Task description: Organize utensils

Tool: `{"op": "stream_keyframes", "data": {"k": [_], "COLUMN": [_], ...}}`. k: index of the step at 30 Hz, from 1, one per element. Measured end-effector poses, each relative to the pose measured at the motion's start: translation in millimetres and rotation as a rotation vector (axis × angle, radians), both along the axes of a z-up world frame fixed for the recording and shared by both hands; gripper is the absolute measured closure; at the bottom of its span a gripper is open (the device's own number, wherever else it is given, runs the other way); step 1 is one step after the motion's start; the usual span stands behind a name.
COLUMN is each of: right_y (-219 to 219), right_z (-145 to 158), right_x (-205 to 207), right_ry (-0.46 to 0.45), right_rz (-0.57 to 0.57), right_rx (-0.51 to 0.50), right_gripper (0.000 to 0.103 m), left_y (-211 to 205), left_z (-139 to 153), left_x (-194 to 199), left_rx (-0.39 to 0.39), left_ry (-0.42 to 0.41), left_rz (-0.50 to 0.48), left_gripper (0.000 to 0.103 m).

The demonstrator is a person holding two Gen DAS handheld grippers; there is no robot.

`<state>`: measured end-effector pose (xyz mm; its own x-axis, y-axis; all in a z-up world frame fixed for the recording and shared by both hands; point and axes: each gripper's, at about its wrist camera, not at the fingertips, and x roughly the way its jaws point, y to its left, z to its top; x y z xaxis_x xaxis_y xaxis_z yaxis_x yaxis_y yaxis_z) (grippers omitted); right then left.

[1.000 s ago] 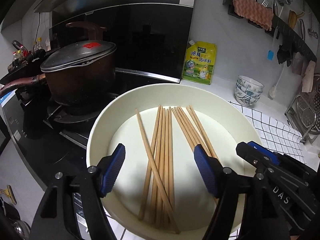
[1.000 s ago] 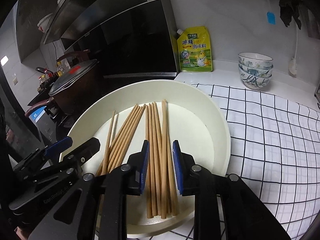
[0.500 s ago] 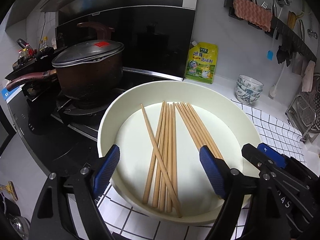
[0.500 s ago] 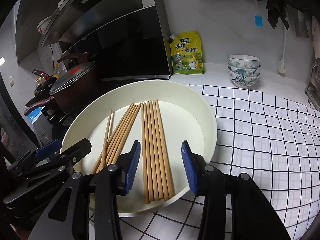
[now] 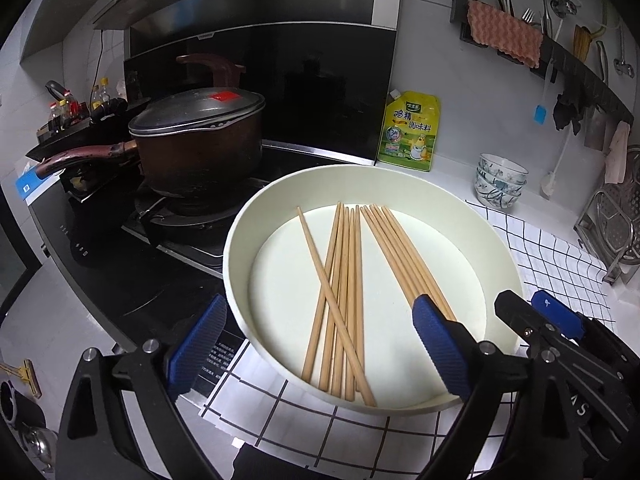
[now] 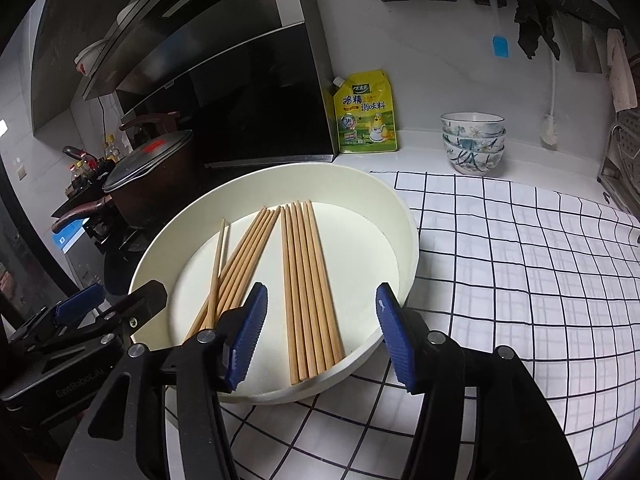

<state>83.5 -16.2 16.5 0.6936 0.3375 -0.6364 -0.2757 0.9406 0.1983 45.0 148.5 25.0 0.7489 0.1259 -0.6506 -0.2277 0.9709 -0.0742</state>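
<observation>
Left tongs (image 5: 316, 344) released, spread wide, hovering at near rim of bowl (image 5: 505, 252). Right tongs (image 6: 322, 334) released too, over same bowl's near edge. Chopsticks (image 6: 306, 284) lie loose inside bowl, two bunches, one stick crossing left bunch. Bowl sits on checked cloth (image 6: 520, 264) on bench. Yellow pouch (image 6: 367, 112) carries Chinese print, "3倍" badge. Left tongs' body reads "CanRobot.AI" in right view only. Left view alone shows fork (image 5: 529, 16) on wall rail; pot (image 5: 200, 140) with red sticker.
</observation>
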Motion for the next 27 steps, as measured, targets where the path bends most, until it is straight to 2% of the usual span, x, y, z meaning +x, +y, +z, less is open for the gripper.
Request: {"op": "stream_keyframes", "data": {"k": [27], "right_y": [-14], "right_z": [3], "right_x": [-15], "right_ry": [-0.01], "right_rz": [-0.007], "right_rx": [0.02], "right_gripper": [0.045], "left_y": [-5], "left_z": [1], "left_x": [-13], "left_rx": [0.037], "left_ry": [0.032], "left_rz": [0.046], "left_gripper": [0.006]}}
